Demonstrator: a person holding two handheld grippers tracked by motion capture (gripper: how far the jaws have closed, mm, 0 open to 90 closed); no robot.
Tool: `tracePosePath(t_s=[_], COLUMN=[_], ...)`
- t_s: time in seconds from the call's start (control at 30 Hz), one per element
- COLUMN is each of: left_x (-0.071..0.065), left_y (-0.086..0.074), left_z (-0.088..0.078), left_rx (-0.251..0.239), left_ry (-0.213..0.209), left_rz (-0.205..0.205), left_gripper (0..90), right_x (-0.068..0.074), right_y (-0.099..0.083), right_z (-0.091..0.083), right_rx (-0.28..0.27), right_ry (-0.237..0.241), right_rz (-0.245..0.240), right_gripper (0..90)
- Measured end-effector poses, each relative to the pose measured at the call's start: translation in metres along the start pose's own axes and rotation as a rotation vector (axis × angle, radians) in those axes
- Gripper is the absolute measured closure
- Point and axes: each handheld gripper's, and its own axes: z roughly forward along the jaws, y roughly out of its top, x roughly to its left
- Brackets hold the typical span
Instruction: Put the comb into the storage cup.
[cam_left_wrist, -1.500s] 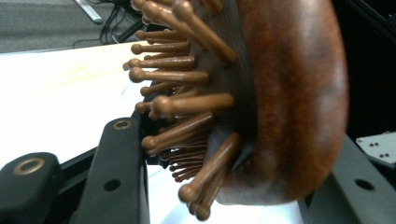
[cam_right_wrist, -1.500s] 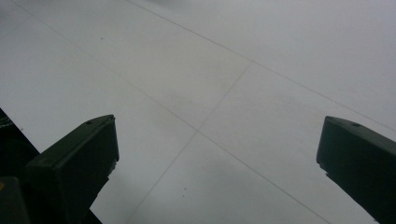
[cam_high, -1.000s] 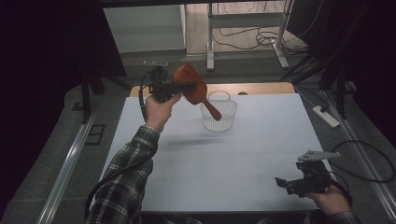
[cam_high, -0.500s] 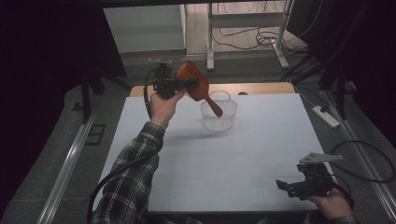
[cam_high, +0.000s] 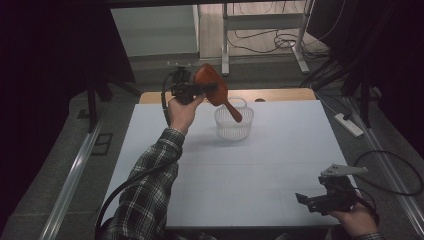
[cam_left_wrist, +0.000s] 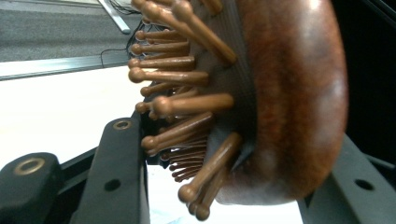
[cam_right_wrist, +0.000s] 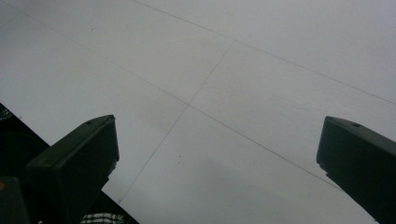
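A brown wooden hairbrush (cam_high: 214, 90) is held in the air by my left gripper (cam_high: 202, 88), which is shut on its head. Its handle slants down toward the white mesh basket (cam_high: 234, 126) on the white table. In the left gripper view the brush head (cam_left_wrist: 289, 102) and its knobbed wooden bristles (cam_left_wrist: 187, 105) sit between the two black jaws. My right gripper (cam_high: 312, 201) rests low at the table's near right corner, jaws wide apart. In the right gripper view my right gripper (cam_right_wrist: 217, 163) has nothing but bare table between its jaws.
The white table top (cam_high: 260, 170) has faint seam lines. A wooden strip (cam_high: 280, 94) runs along its far edge. Metal desk legs and cables (cam_high: 260, 40) stand on the floor behind. A power strip (cam_high: 348, 125) lies on the floor to the right.
The left hand has carried the brush a little to the right, so the handle now hangs over the basket's rim. The right hand has stayed put.
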Motion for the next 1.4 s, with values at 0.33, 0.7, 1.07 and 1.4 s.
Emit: tracePosePath(t_s=[0.33,0.7,1.07,1.4], left_x=[-0.002,-0.007,-0.008,-0.006], left_y=[-0.001,-0.006,-0.016,-0.028], left_z=[0.011,0.026,0.042,0.049], left_rx=[-0.003,0.014,0.030,0.022], left_ry=[0.014,0.018,0.029,0.047], left_rz=[0.002,0.004,0.007,-0.002], left_gripper=[53.5,53.5,53.5,53.5], right_x=[0.000,0.001,0.001,0.001], right_y=[0.000,0.000,0.000,0.000], right_z=[0.000,0.001,0.002,0.002], right_rx=[-0.001,0.006,0.014,0.020], right_ry=[-0.003,-0.003,-0.014,-0.010], right_rz=[-0.001,-0.005,-0.006,-0.007], right_gripper=[0.0,0.1,0.2,0.2])
